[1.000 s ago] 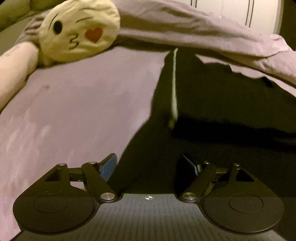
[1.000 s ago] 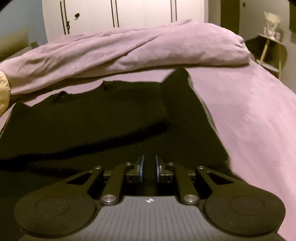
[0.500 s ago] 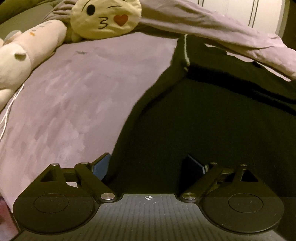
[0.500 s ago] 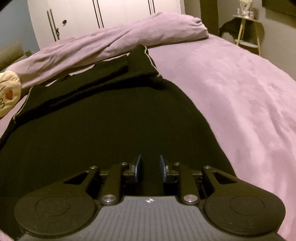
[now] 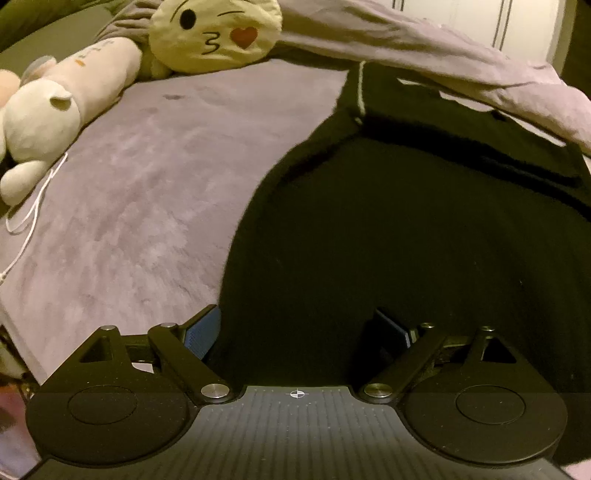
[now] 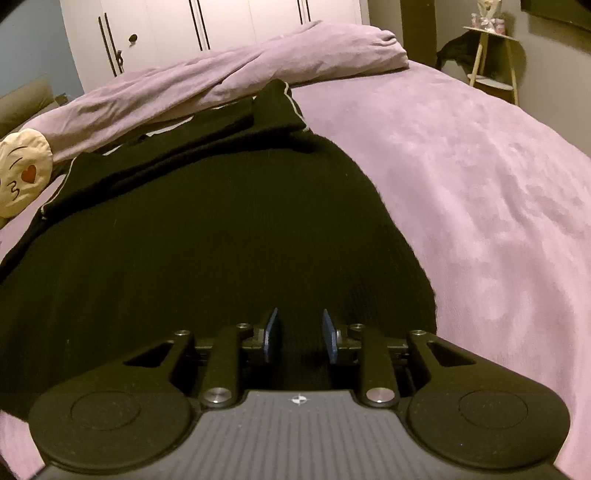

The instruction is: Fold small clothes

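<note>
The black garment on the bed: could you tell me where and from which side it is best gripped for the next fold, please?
Probably the black garment by its near hem, one corner per gripper, coming from the near edge. It lies flat on the purple bedspread, and the hem runs just ahead of both grippers. The left gripper is open at the left edge; the right gripper, opening with nothing pinched, sits near the right edge.

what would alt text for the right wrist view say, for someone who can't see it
A black knit garment lies spread on a bed's lilac plush cover, its far part folded over. The right gripper hovers at its near edge, jaws opening with fabric between the blue pads. Behind lie a rolled lilac duvet and white wardrobe doors.
</note>
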Action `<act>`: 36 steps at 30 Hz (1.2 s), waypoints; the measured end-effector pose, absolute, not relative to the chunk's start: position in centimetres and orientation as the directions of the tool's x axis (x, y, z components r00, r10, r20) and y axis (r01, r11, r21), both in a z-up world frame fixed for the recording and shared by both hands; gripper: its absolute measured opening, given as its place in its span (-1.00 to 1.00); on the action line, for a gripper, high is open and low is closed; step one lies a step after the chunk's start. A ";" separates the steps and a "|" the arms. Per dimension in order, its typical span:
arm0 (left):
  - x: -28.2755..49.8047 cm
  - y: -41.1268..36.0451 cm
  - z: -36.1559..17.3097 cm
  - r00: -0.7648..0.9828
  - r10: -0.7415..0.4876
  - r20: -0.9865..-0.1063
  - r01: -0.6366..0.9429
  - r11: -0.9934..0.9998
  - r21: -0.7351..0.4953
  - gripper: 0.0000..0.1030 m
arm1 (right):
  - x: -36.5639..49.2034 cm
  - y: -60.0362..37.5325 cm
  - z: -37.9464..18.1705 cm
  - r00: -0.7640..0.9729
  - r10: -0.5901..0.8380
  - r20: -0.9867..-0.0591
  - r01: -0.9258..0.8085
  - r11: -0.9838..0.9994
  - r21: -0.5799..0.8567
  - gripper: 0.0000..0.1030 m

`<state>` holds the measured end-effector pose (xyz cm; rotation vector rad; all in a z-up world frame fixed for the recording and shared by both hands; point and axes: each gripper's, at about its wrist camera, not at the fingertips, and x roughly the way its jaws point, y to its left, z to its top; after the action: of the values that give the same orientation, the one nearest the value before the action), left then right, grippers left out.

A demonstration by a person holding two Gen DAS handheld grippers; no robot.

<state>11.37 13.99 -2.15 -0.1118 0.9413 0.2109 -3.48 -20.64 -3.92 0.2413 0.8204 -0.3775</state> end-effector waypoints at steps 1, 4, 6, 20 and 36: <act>11.2 13.8 -2.1 0.569 0.129 -0.812 -0.224 0.975 -0.002 0.81 | -3.6 -20.6 -3.9 0.619 -0.231 -0.750 0.416 0.907 0.064 -0.49; 11.1 13.5 -2.0 0.568 0.123 -0.814 -0.219 0.976 -0.006 0.81 | -3.7 -20.6 -3.8 0.614 -0.228 -0.756 0.416 0.907 0.064 -0.45; 11.0 13.3 -1.9 0.565 0.119 -0.816 -0.219 0.976 -0.009 0.81 | -3.9 -20.6 -3.8 0.611 -0.227 -0.759 0.419 0.906 0.066 -0.42; 9.1 14.6 -0.7 0.590 0.090 -0.803 -0.254 0.964 -0.078 0.83 | -5.5 -20.5 -2.4 0.613 -0.230 -0.756 0.413 0.909 0.059 -0.18; 7.4 21.4 -2.1 0.553 -0.016 -0.833 -0.277 0.939 -0.202 0.82 | -9.8 -26.6 -2.6 0.637 -0.135 -0.759 0.464 0.854 0.238 0.13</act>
<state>7.42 21.43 -2.14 -0.3284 0.9769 0.1574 -9.81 -26.55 -2.65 0.4386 0.8134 -0.3544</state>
